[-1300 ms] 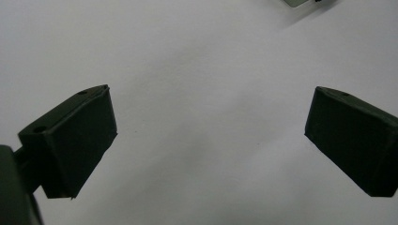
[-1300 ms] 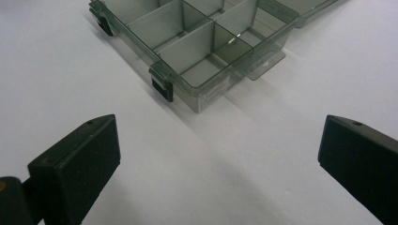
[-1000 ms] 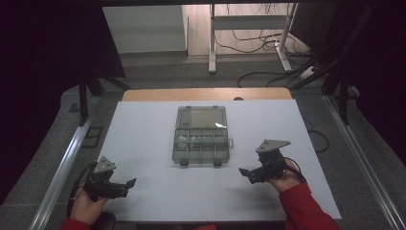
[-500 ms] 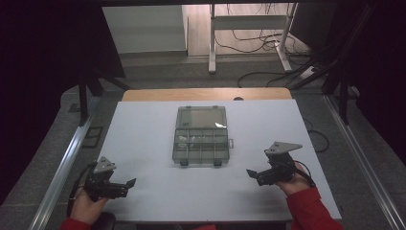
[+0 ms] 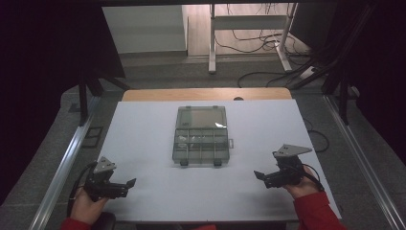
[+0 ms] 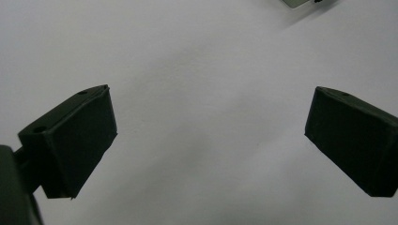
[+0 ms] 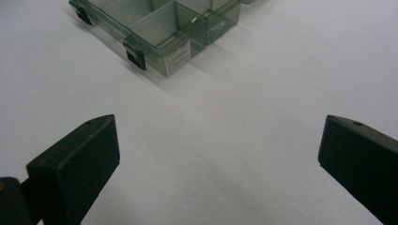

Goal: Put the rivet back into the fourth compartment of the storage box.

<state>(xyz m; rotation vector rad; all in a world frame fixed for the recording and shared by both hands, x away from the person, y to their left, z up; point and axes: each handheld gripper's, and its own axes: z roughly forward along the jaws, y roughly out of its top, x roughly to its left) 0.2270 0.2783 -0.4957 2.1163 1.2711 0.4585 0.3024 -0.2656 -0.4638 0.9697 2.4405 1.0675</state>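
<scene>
Both grippers are held low at the near edge of the white table [image 5: 143,124]. On the left gripper [image 5: 125,184] and the right gripper [image 5: 260,175], the jaws are spread wide with nothing between them. Farther back, an open clear box [image 5: 200,136] is seen in the middle, well apart from both.

High view looks forward-down; gripper views skim close over table [image 5: 143,124] (shared surface).
</scene>
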